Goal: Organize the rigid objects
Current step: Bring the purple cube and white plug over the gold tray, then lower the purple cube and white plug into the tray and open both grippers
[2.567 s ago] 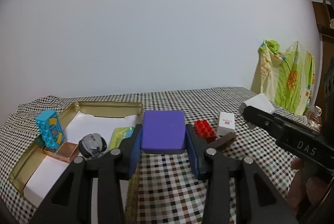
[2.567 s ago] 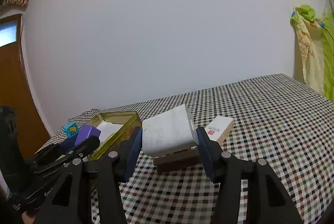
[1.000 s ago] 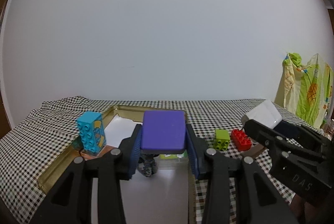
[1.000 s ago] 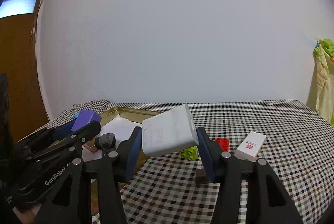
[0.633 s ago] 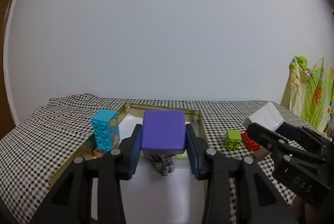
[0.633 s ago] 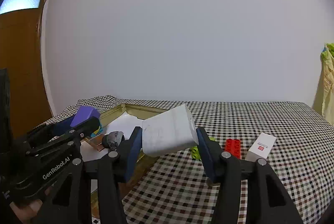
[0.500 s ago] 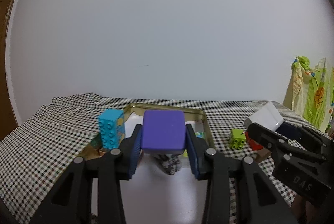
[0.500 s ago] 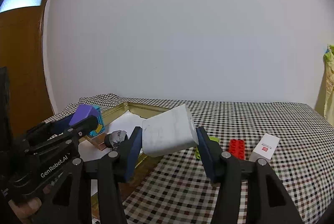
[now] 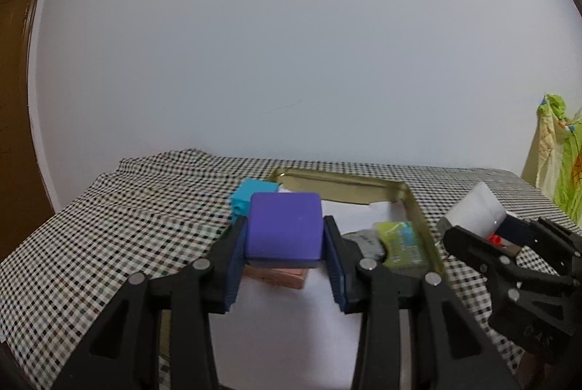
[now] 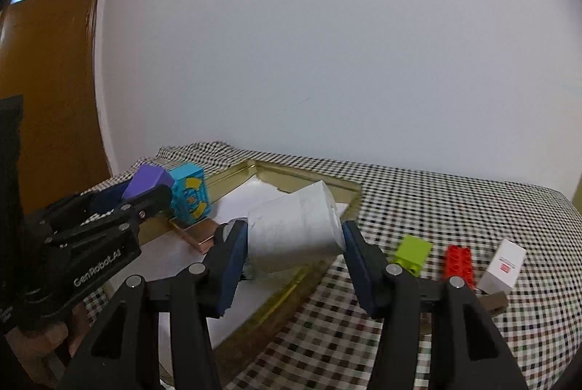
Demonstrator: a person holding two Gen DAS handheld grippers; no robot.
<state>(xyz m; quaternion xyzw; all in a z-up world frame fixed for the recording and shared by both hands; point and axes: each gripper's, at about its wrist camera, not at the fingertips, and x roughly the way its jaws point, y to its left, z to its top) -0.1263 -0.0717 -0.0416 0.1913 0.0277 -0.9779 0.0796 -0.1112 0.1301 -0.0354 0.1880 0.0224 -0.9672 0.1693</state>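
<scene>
purple block point(image 9: 284, 226) sits clamped between the left gripper point(image 9: 285, 255) pads above the gold tray point(image 9: 349, 184), near a cyan brick point(image 10: 190, 195); right gripper point(image 10: 294, 257) grips a tilted white box point(image 10: 294, 232) over the tray's right rim; lime brick point(image 10: 413, 252) and red brick point(image 10: 457, 261) lie on the checked cloth point(image 10: 436, 193) to the right

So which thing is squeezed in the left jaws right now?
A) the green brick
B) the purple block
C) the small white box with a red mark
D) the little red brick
B: the purple block sits squeezed between the jaws of the left gripper, above the paper-lined gold metal tray.
</scene>
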